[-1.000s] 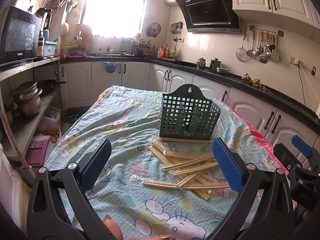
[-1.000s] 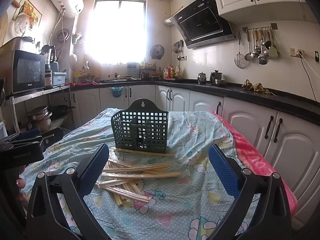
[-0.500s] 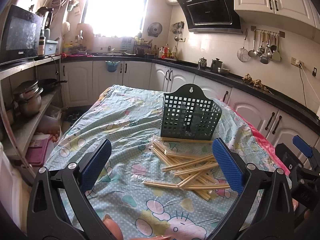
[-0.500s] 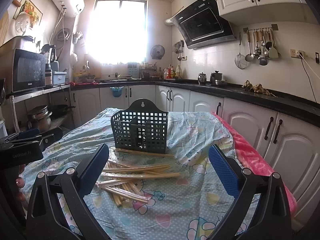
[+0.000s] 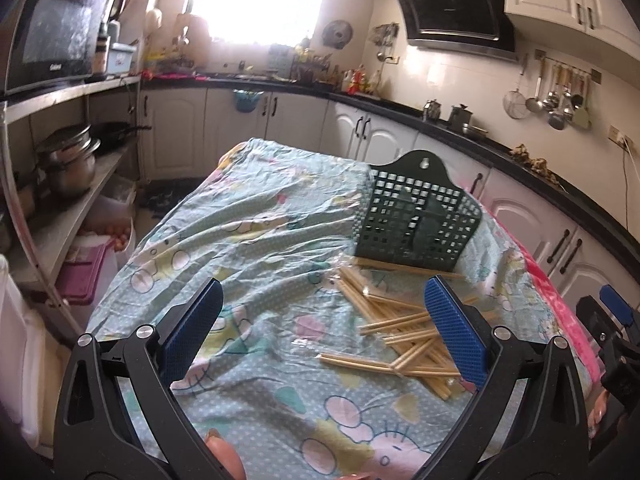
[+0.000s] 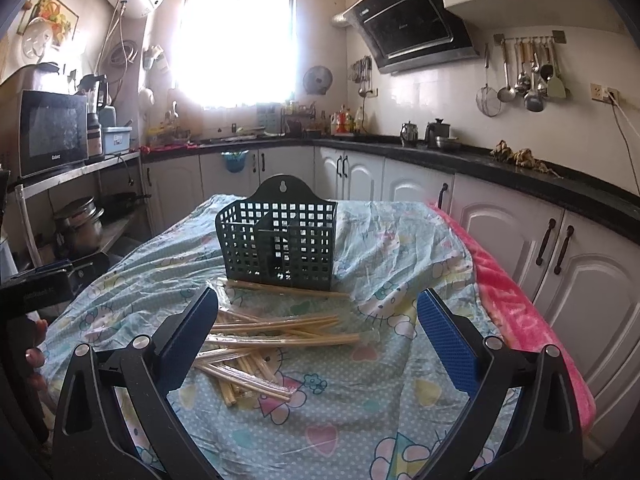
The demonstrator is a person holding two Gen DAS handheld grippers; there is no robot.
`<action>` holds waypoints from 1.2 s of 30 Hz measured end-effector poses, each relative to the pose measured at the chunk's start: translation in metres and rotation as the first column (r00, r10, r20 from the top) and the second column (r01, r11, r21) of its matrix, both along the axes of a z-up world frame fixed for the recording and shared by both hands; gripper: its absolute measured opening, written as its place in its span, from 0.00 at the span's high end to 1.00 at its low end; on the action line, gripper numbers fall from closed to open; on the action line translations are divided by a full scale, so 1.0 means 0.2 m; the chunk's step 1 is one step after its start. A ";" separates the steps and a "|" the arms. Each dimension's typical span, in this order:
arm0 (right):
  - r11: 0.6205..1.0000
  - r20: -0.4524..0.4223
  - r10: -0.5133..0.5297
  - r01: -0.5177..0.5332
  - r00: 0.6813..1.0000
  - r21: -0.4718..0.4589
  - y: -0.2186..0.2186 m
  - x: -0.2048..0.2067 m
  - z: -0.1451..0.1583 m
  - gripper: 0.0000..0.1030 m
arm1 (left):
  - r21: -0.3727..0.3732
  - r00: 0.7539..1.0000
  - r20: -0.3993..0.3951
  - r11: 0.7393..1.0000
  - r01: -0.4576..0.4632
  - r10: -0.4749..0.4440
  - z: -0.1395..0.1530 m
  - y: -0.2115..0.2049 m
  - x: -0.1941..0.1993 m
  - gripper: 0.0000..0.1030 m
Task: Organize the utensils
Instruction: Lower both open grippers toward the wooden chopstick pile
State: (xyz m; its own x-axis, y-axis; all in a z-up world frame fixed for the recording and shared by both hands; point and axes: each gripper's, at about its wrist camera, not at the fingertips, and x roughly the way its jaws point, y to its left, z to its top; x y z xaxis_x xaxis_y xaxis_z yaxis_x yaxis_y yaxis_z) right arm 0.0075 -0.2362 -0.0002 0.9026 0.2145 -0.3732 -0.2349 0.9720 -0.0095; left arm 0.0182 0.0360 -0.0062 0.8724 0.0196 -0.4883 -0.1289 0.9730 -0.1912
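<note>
Both your left gripper (image 5: 324,328) and right gripper (image 6: 318,334) gape wide, empty — chopsticks (image 6: 280,336) lie scattered on the desk (image 6: 360,420) before the green slotted utensil basket (image 6: 276,240). The microwave (image 6: 52,132) badge is too blurred to read.

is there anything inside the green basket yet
Through the mesh of the green basket only its inner dividers show; no chopsticks stand in it, they lie on the cloth in front. The floor of the basket is partly hidden.

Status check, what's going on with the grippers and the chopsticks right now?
Left gripper open, right gripper open, both empty. Chopsticks loose on the tablecloth, in front of the green basket. Nothing blocking.
</note>
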 end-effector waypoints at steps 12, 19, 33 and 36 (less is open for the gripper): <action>0.993 -0.192 0.112 -0.102 0.975 0.057 0.01 0.33 0.00 0.06 | -0.112 0.996 -0.070 0.993 0.040 -0.048 -0.04 0.18 0.08 0.09; 0.991 -0.251 0.131 -0.125 0.959 0.038 0.05 0.47 -0.06 0.06 | -0.224 0.985 -0.126 0.971 0.089 -0.119 -0.13 0.24 0.13 0.10; 0.989 -0.360 0.143 -0.144 0.922 0.023 0.05 0.68 -0.22 0.23 | -0.367 0.910 -0.277 0.909 0.196 -0.308 -0.40 0.14 0.24 0.42; 0.990 -0.370 0.139 -0.139 0.919 0.026 0.03 0.70 -0.24 0.24 | -0.363 0.902 -0.298 0.911 0.195 -0.312 -0.43 0.11 0.26 0.43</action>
